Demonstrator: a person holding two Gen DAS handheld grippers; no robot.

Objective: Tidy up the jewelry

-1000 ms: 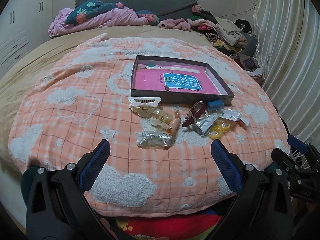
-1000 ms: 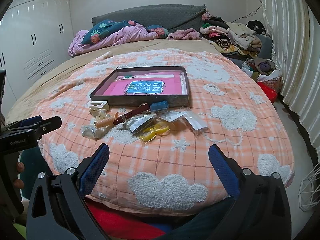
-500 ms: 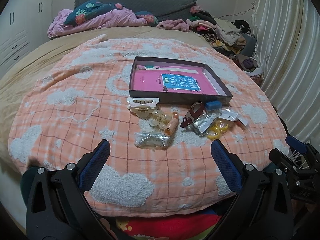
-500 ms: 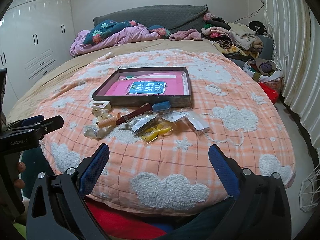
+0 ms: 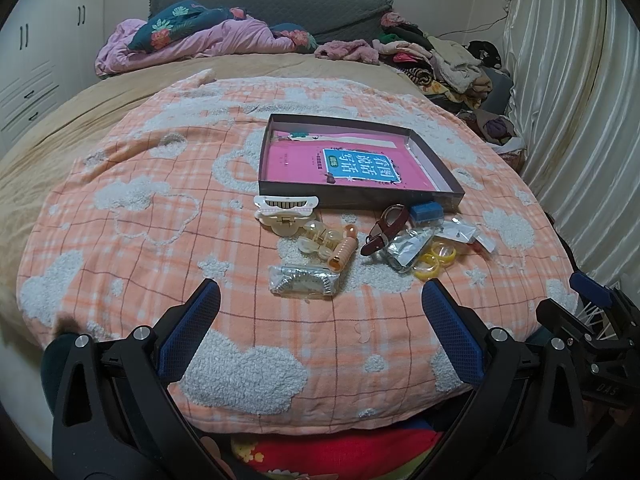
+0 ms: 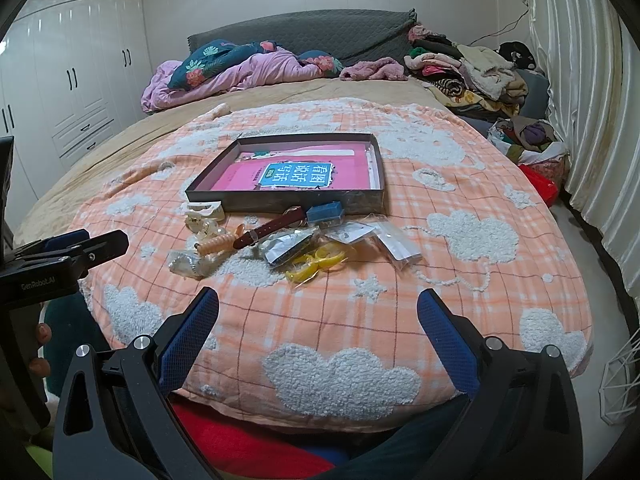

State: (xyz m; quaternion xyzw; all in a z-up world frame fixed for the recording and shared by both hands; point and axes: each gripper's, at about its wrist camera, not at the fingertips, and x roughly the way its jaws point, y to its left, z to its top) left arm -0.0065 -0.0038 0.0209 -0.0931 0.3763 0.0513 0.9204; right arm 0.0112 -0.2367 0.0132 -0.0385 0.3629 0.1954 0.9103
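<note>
Both of your tongs are spread wide and hold nothing. Your left gripper [image 5: 320, 308] and your right gripper [image 6: 318, 308] hang at the near edge of the orange blanket [image 5: 140, 240], well apart from the jewelry.

Use the dark box [image 5: 438, 168] as your guide. All the small things lie in a loose pile just in front of its near wall, outside it. At the front left corner is a white hair claw [image 5: 286, 210]. It is hard and bumpy, so pinch it across the middle. Nearer to you is a peach coil tie [image 5: 343, 250], which is springy and may roll. Nearest to you is a clear bag with a silver chain [image 5: 304, 282]. It looks light and slippery, so take it by one edge. In front of the middle of the box lies a brown strap [image 5: 382, 228], soft and bendy. Beside it is a small blue case [image 5: 426, 213], touching the box wall. Toward the front right corner are yellow rings [image 5: 434, 260], thin and light, mixed with more little clear bags [image 5: 464, 236].

Inside the box I see only a pink book [image 5: 344, 166] lying flat. No jewelry looks to be in there yet. The blanket is soft, so things may sink when you press.
</note>
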